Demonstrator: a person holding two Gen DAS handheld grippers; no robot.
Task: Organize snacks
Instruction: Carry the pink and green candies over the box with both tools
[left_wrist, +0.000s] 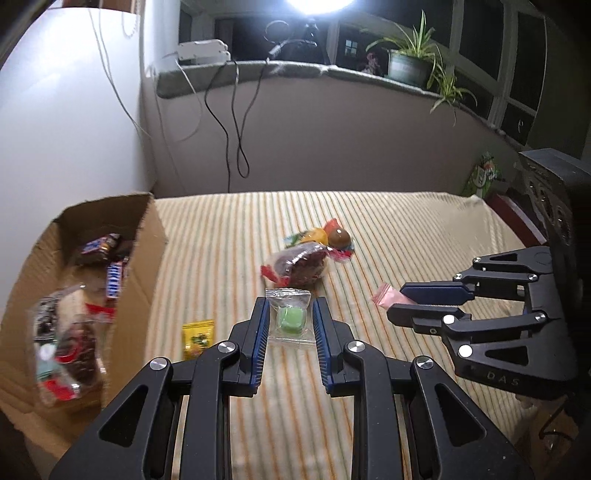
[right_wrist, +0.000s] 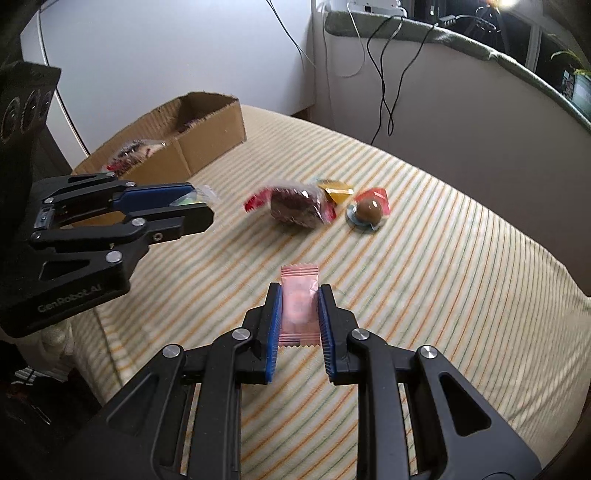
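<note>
My left gripper (left_wrist: 290, 314) is shut on a clear packet with a green candy (left_wrist: 290, 318), held above the striped cloth. It also shows in the right wrist view (right_wrist: 192, 206). My right gripper (right_wrist: 299, 306) is shut on a pink wrapped sweet (right_wrist: 298, 302), which also shows in the left wrist view (left_wrist: 388, 298). A cardboard box (left_wrist: 147, 236) at the left holds several wrapped snacks. A yellow packet (left_wrist: 198, 338) lies beside my left gripper. A wrapped brown cake (left_wrist: 299, 267), a yellow jelly cup (left_wrist: 316, 236) and a brown ball sweet (left_wrist: 339, 236) lie in the middle.
A striped cloth (left_wrist: 406, 229) covers the table, which ends at a wall with hanging cables (left_wrist: 236, 122). A windowsill with a potted plant (left_wrist: 410, 62) runs behind. A green carton (left_wrist: 484, 177) stands at the far right edge.
</note>
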